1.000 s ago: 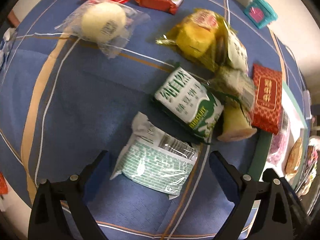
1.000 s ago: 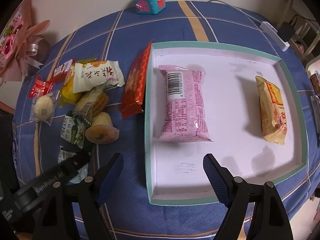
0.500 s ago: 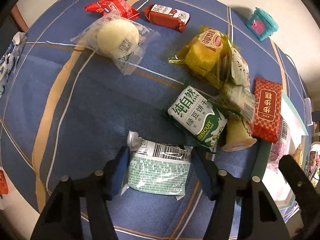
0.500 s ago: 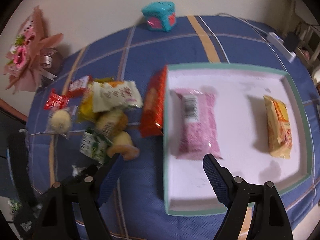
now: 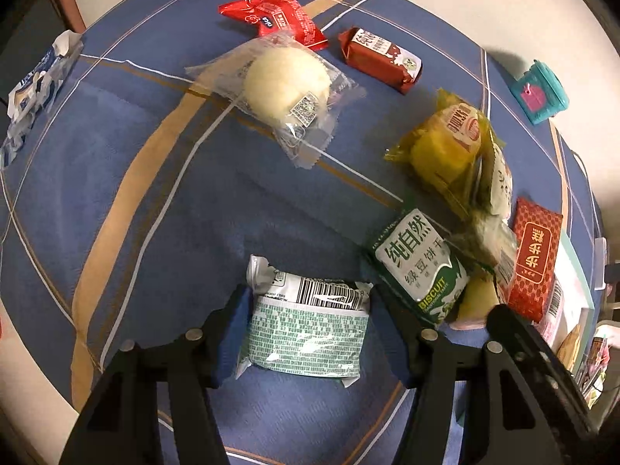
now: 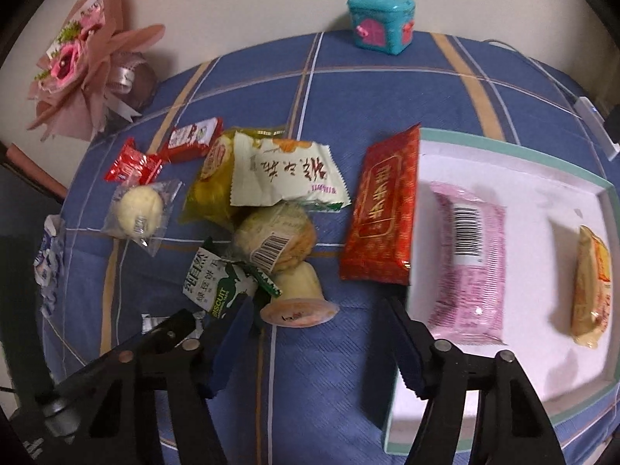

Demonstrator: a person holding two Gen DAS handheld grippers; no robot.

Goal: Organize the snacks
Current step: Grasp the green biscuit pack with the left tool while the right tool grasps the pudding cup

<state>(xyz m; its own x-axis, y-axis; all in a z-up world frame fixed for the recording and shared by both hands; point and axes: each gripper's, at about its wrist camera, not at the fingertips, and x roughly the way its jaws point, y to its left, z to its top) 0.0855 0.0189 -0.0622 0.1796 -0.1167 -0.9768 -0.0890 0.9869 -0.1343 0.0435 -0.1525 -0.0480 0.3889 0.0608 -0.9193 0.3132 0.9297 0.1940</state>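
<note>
My left gripper is shut on a pale green and white biscuit packet, with a pad pressed on each side of it. A pile of snacks lies beyond: a green biscuit pack, a yellow cake, a white bun in clear wrap and red sweets. My right gripper hangs over the blue cloth left of the white tray, its jaws closing. Only the lid end of a jelly cup shows by its left finger, untouched. The tray holds a pink packet and a yellow packet.
A red packet leans on the tray's left rim. A teal box and a pink bouquet stand at the back by the wall. A blue and white wrapper lies at the cloth's left edge.
My left jaws closed on the pale green packet, which then turned square between the pads. My right gripper swung left from over the tray toward the snack pile, and its jaws narrowed.
</note>
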